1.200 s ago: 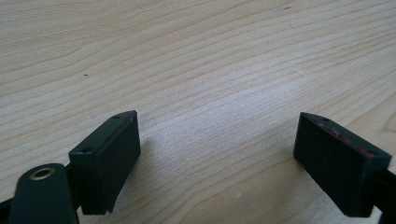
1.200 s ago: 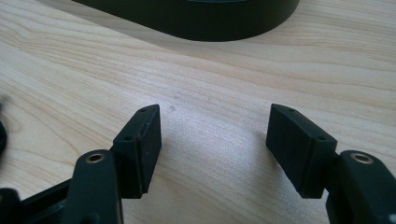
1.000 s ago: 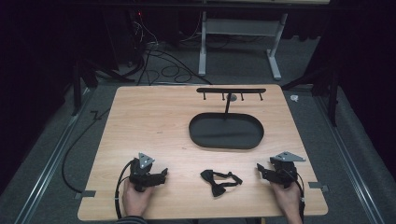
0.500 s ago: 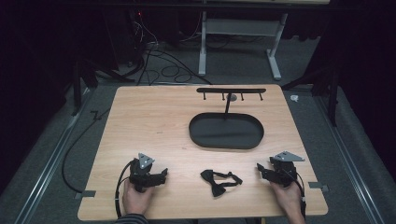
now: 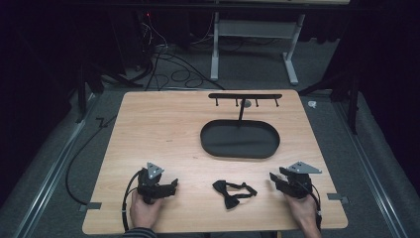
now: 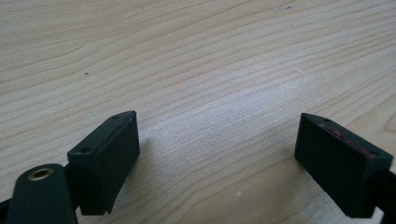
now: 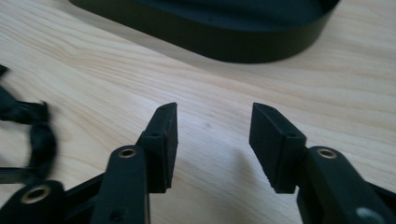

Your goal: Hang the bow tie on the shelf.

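Observation:
A black bow tie with its strap (image 5: pixel 233 191) lies on the wooden table (image 5: pixel 163 134) near the front edge, between my two grippers; part of it appears in the right gripper view (image 7: pixel 28 135) at the far left. My left gripper (image 5: pixel 173 184) rests low on the table at the front left, jaws wide open over bare wood (image 6: pixel 217 140). My right gripper (image 5: pixel 273 177) rests at the front right, jaws open with nothing between them (image 7: pixel 212 135). A black oval tray (image 5: pixel 240 140) with a hook rack (image 5: pixel 245 96) on a post stands behind the bow tie.
The tray's dark wall (image 7: pixel 205 32) lies just beyond the right gripper's jaws. Cables (image 5: pixel 163 57) and a desk frame (image 5: pixel 252 34) occupy the floor behind the table. A cable (image 5: pixel 84 153) trails off the table's left side.

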The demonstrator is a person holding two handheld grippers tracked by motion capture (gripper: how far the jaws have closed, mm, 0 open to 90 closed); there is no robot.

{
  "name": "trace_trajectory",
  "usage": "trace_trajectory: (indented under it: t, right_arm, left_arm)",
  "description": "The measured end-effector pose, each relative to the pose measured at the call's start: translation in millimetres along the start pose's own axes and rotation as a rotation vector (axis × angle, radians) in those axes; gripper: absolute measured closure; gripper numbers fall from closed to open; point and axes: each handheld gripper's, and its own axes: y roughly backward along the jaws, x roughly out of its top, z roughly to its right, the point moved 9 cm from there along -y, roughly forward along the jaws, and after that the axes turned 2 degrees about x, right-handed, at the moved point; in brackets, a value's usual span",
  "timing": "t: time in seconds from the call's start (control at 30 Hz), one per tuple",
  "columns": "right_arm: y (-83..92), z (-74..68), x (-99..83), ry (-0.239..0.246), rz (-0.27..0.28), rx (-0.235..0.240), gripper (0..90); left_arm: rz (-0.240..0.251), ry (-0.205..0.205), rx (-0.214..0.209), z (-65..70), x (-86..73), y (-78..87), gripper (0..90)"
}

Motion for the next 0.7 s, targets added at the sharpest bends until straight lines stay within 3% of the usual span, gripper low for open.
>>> trace_trajectory:
  t: [0.17,0.43,0.7]
  right_arm:
    - [2.3,-17.4,3.1,-0.001,0.010,0.060,58.3]
    - [0.9,-47.8,5.6,0.027,-0.026,0.154,62.2]
    - [-1.3,-62.9,5.6,0.054,-0.049,0.194,62.1]
  left_arm:
    - [0.000,0.001,0.002,0.2,0.2,-0.3,14.7]
    - [0.000,0.000,0.003,0.2,0.2,-0.3,14.7]
    - [-0.001,-0.001,0.003,0.4,0.0,0.1,14.9]
